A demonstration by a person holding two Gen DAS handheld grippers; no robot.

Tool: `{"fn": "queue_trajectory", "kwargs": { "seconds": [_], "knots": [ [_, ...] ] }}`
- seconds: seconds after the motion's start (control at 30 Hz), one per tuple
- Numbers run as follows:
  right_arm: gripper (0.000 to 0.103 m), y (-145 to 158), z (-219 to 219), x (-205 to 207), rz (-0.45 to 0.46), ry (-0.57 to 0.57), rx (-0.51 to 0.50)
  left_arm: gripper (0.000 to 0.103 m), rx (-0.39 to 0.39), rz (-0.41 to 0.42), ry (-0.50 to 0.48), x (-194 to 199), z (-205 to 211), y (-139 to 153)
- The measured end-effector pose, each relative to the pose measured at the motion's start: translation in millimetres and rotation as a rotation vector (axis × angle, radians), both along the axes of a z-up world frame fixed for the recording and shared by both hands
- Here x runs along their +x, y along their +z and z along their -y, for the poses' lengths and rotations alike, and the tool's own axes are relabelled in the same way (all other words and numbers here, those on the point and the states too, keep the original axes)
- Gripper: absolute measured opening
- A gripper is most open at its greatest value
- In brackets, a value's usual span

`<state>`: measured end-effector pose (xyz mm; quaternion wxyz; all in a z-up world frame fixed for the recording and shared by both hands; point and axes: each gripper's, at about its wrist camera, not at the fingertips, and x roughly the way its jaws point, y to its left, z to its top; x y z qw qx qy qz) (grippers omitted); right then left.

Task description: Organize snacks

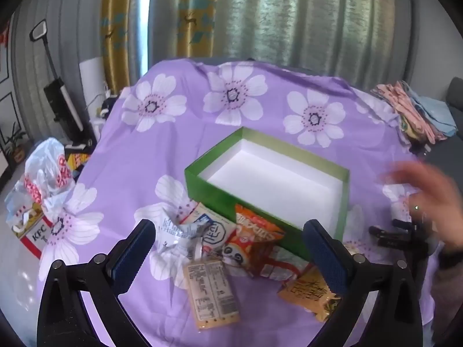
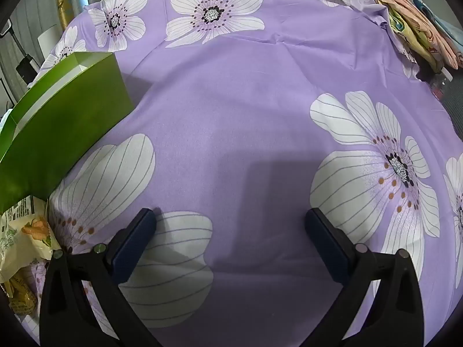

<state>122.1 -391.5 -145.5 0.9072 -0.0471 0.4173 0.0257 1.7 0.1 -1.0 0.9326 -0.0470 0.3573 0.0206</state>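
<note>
Left wrist view — left gripper [image 1: 228,235] jaws wide, empty, above snack packets [image 1: 212,286].

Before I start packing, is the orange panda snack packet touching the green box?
Touching. The left wrist view shows the orange panda packet leaning against the green box's near wall, no purple cloth visible between them.

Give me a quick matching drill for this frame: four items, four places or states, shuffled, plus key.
Items:
1. green box
2. panda snack packet
3. KFC bag
4. left gripper

Descriptions:
A. open, holding nothing
B. lies against the box's near wall
C. empty, white inside
D. off the cloth's left edge

Pairs: 1-C, 2-B, 3-D, 4-A
</note>
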Motion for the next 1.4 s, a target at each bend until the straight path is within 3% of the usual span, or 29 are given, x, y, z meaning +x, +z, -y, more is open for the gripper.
{"fn": "queue_trajectory", "kwargs": {
  "seconds": [0.23,0.37,0.73,0.87,1.1,1.4],
  "knots": [
    [0.103,0.1,0.0,-0.1,0.003,0.0,0.0,0.101,0.01,0.051,-0.014,-7.2,15.8,8.7],
    [0.103,0.1,0.0,-0.1,0.002,0.0,0.0,0.101,-0.01,0.033,-0.015,-7.9,29.8,12.3],
    [0.103,5.3,-3.2,5.4,-0.026,-0.034,-0.011,0.101,0.028,0.042,-0.016,-24.9,42.8,16.7],
    [0.103,36.6,-20.6,-35.5,0.084,-0.023,0.041,0.101,0.04,0.045,0.006,-30.6,38.1,18.5],
    [0.103,108.4,-81.7,-130.0,0.237,0.193,0.101,0.101,0.035,0.056,0.025,-43.9,33.6,24.9],
    [0.103,134.9,-128.8,-177.4,0.282,0.335,0.138,0.101,0.027,0.08,0.009,-62.3,29.6,31.8]
  ]
}}
